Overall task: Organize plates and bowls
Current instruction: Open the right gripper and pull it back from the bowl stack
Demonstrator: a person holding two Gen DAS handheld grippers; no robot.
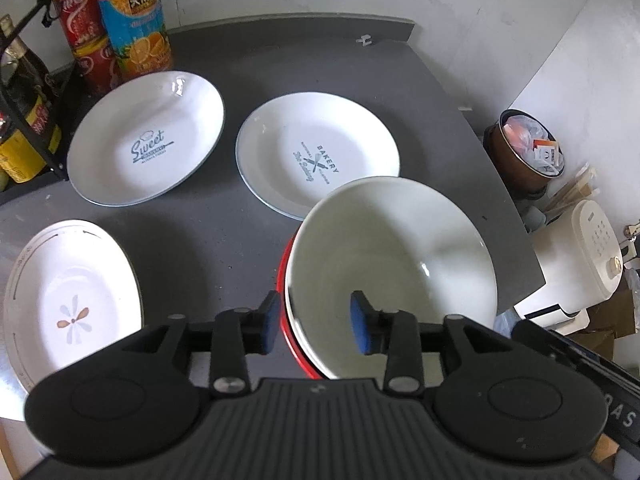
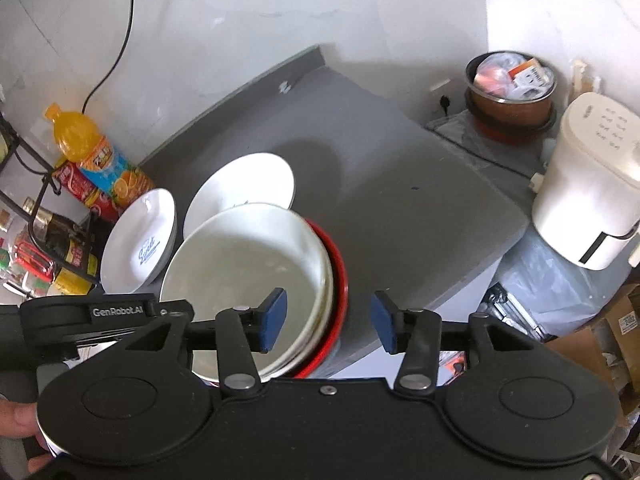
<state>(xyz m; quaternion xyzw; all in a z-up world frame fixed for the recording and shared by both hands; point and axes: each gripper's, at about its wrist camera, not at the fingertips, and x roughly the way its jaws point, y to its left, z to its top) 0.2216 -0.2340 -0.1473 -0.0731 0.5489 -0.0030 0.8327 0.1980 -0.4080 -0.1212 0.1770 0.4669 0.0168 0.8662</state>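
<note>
A white bowl [image 1: 392,272] sits nested in a red bowl [image 1: 285,280] at the near right of the grey counter [image 1: 208,232]. My left gripper [image 1: 315,324] is open, its blue pads straddling the stack's near rim. In the right wrist view, my right gripper [image 2: 329,323] is open too, straddling the right rim of the white bowl [image 2: 244,276] and red bowl [image 2: 339,276]. A "Sweet" plate [image 1: 146,138], a "Bakery" plate [image 1: 316,152] and a flower-patterned plate [image 1: 72,304] lie apart on the counter.
An orange juice bottle [image 1: 132,16], red cans [image 1: 84,28] and a dark bottle in a wire rack [image 1: 24,92] stand at the back left. Beyond the counter's right edge are a brown pot [image 1: 528,148] and a white cooker [image 1: 576,264]. A hand [image 2: 16,416] shows at lower left.
</note>
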